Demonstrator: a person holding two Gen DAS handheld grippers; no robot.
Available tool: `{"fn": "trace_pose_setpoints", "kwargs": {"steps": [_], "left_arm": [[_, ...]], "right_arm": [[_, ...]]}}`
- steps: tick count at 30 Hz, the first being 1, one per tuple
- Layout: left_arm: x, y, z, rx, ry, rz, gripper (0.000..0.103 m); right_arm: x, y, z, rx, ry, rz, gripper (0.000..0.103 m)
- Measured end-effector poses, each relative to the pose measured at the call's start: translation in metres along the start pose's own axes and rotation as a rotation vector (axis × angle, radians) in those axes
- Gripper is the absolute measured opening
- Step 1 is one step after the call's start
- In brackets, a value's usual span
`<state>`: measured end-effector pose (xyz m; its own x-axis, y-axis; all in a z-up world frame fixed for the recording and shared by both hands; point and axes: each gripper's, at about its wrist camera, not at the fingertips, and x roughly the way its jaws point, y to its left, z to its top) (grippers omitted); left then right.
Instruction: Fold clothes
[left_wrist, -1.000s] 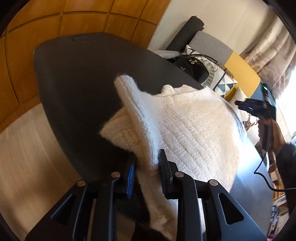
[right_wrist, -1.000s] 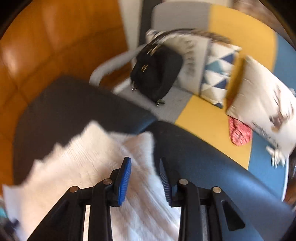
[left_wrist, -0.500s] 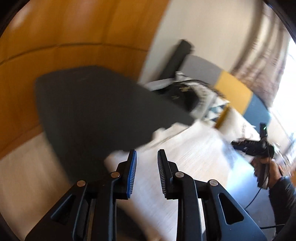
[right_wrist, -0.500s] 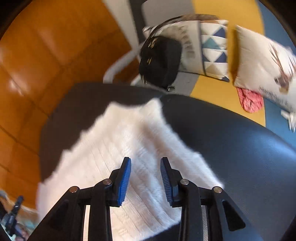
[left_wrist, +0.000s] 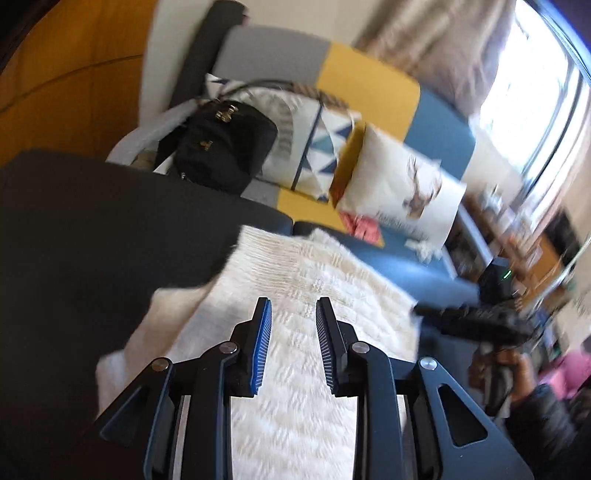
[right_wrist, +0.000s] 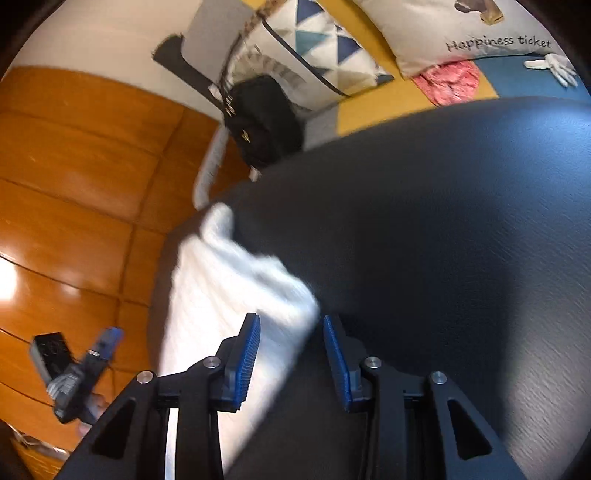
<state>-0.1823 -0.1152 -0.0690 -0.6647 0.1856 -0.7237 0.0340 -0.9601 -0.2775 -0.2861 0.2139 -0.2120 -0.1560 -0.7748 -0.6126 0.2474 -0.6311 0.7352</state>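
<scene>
A cream knitted sweater (left_wrist: 303, 295) lies folded on the dark table (left_wrist: 92, 229). My left gripper (left_wrist: 291, 317) hovers above it, open and empty. In the right wrist view the sweater (right_wrist: 229, 288) lies at the left of the table (right_wrist: 443, 221). My right gripper (right_wrist: 291, 332) is open and empty over the sweater's right corner. The right gripper also shows in the left wrist view (left_wrist: 476, 325), at the sweater's right edge. The left gripper shows in the right wrist view (right_wrist: 85, 369) at lower left.
Behind the table stands a grey, yellow and blue sofa (left_wrist: 369, 85) with a black bag (left_wrist: 221, 151), patterned cushions (left_wrist: 399, 184) and a red cloth (left_wrist: 362, 227). Wooden floor (right_wrist: 74, 184) lies to the left. A bright window (left_wrist: 535, 92) is at the right.
My left gripper has let go of the sweater sleeve and swung right over the folded sweater. My right gripper has moved to the sweater's right corner. Both views are blurred from motion.
</scene>
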Motion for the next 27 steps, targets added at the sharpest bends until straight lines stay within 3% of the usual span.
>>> {"fn": "trace_pose_setpoints", "kwargs": {"steps": [1, 2, 4, 8, 11, 14, 15, 18, 21, 22, 24, 27], "left_arm": [[0.011, -0.006, 0.003, 0.034, 0.019, 0.013, 0.027], [0.019, -0.007, 0.006, 0.038, 0.03, 0.028, 0.027], [0.035, -0.009, 0.011, 0.045, 0.052, 0.057, 0.027], [0.067, -0.011, 0.023, 0.071, 0.091, 0.108, 0.027], [0.092, -0.012, 0.031, 0.098, 0.123, 0.141, 0.027], [0.121, -0.009, 0.034, 0.108, 0.171, 0.205, 0.027], [0.133, -0.008, 0.033, 0.114, 0.2, 0.229, 0.027], [0.131, -0.013, 0.032, 0.159, 0.153, 0.256, 0.027], [0.104, -0.014, 0.033, 0.117, 0.093, 0.2, 0.027], [0.094, -0.014, 0.031, 0.115, 0.07, 0.182, 0.027], [0.073, -0.014, 0.028, 0.112, 0.024, 0.148, 0.027], [0.062, -0.012, 0.02, 0.115, 0.037, 0.13, 0.027]], "right_arm": [[0.004, 0.006, 0.0, -0.039, -0.009, -0.022, 0.032], [0.007, 0.016, -0.001, -0.103, -0.012, -0.062, 0.017], [0.004, 0.036, -0.01, -0.222, -0.033, -0.082, 0.013], [-0.026, 0.072, -0.031, -0.415, -0.113, -0.092, 0.012], [-0.023, 0.075, -0.043, -0.513, -0.107, -0.256, 0.012], [-0.006, 0.052, -0.044, -0.493, -0.046, -0.36, 0.012], [-0.007, 0.045, -0.042, -0.466, -0.047, -0.35, 0.012], [-0.014, 0.031, -0.037, -0.396, -0.07, -0.348, 0.015], [-0.033, 0.031, -0.037, -0.344, -0.138, -0.333, 0.02], [-0.041, 0.035, -0.037, -0.343, -0.166, -0.306, 0.026], [-0.052, 0.045, -0.039, -0.35, -0.202, -0.24, 0.026], [-0.032, 0.075, -0.041, -0.436, -0.128, -0.165, 0.026]]}}
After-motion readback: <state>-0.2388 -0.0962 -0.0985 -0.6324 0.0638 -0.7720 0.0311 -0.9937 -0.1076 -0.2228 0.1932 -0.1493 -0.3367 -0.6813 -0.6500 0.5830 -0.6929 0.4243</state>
